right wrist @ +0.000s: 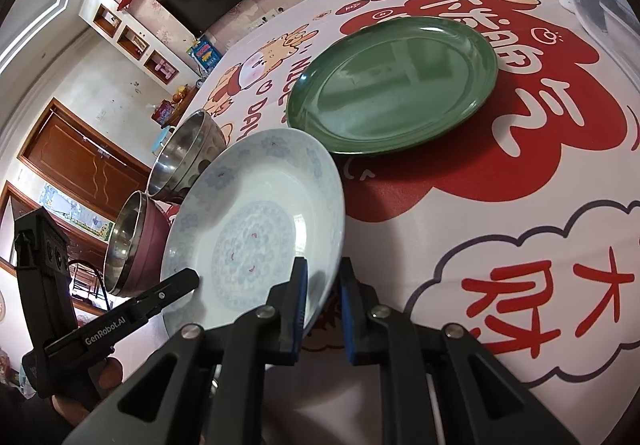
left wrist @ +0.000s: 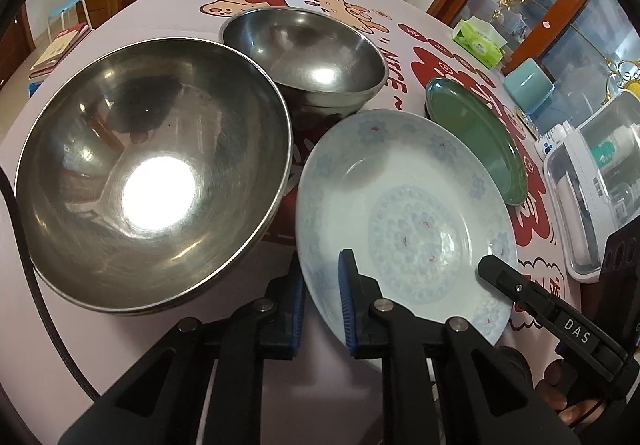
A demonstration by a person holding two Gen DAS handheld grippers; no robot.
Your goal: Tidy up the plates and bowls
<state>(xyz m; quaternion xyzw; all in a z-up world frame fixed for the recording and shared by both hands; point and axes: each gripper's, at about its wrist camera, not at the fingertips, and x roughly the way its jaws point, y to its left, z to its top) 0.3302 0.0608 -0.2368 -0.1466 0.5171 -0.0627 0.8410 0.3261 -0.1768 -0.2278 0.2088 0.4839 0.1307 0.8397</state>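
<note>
Both grippers are clamped on the rim of the white patterned plate [left wrist: 404,221]. The left gripper [left wrist: 322,309] pinches its near-left edge, and the right gripper [right wrist: 322,309] pinches its near-right edge, each with one pad inside the dish and one beneath. Just left of the left gripper sits a large steel bowl [left wrist: 152,173], with a smaller steel bowl [left wrist: 304,49] farther ahead (both empty). Ahead of the right gripper lies the green plate [right wrist: 392,85], flat on the printed tablecloth [right wrist: 500,173].
</note>
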